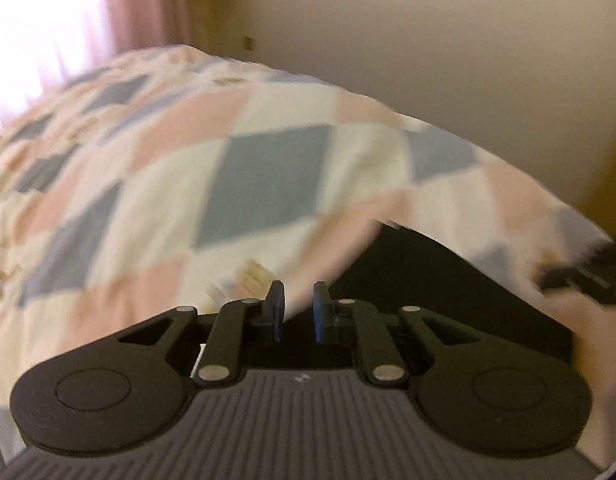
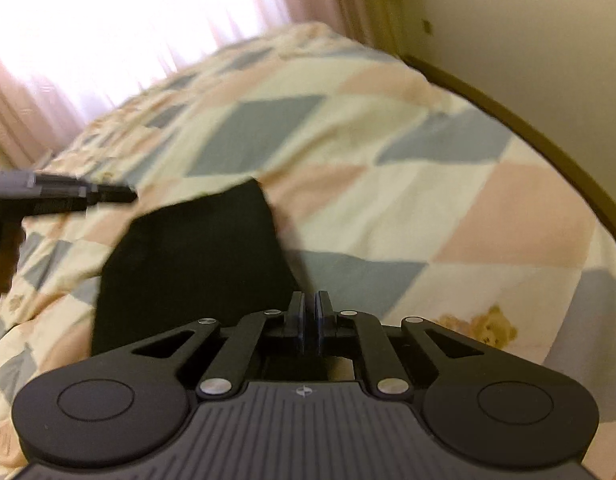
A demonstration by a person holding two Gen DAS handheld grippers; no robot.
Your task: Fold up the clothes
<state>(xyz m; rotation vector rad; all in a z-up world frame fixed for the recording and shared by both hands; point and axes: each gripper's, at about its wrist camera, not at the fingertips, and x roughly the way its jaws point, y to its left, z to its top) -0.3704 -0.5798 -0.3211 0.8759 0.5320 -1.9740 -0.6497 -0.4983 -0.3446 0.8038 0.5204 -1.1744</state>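
Note:
A black garment (image 2: 196,260) lies on the bed, its right edge running straight into my right gripper (image 2: 309,312). That gripper's blue pads are pressed together, apparently on the cloth's corner. In the left wrist view the same black garment (image 1: 427,280) sits to the right of my left gripper (image 1: 299,306), whose pads stand apart with nothing between them. The left gripper (image 2: 120,194) hovers above the quilt just left of the garment's far corner. At the far right edge the right gripper (image 1: 579,276) shows blurred, with a hand (image 1: 595,344) below it.
A quilt (image 2: 387,200) of pink, blue and cream diamonds with a teddy-bear print (image 2: 483,326) covers the bed. Bright pink curtains (image 2: 108,40) hang behind it. A cream wall (image 1: 427,40) and a wooden bed rail (image 2: 547,144) border the right side.

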